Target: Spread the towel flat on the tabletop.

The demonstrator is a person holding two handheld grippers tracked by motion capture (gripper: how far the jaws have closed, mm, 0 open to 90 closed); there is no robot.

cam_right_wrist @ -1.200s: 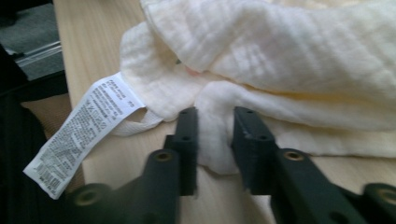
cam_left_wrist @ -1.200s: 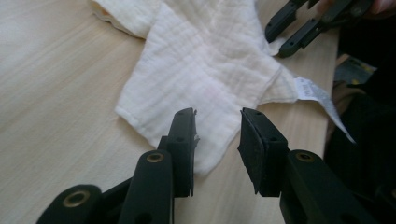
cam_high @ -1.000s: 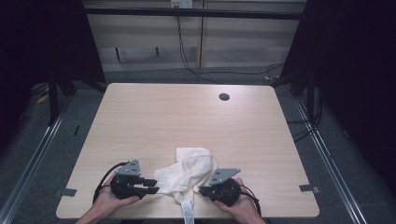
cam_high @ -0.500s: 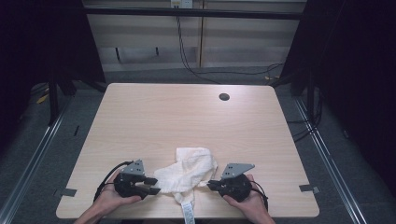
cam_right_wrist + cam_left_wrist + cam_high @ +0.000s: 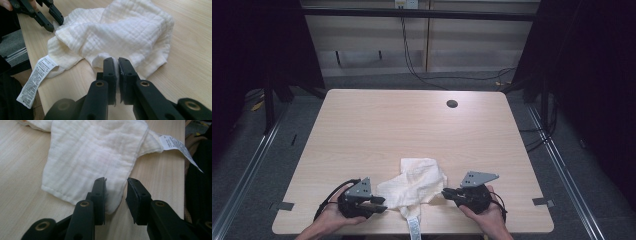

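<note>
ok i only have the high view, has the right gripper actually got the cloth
observer: yes, the right gripper view shows the right gripper pinched shut on a corner of the white cloth.
operator: and the left one
observer: not gripping yet. the left gripper has just been closing, but its jaws stand apart with the cloth's hem between them.
operator: whats the strip at the near edge
observer: a printed care label, attached to the cloth and hanging past the edge of the table.
</note>
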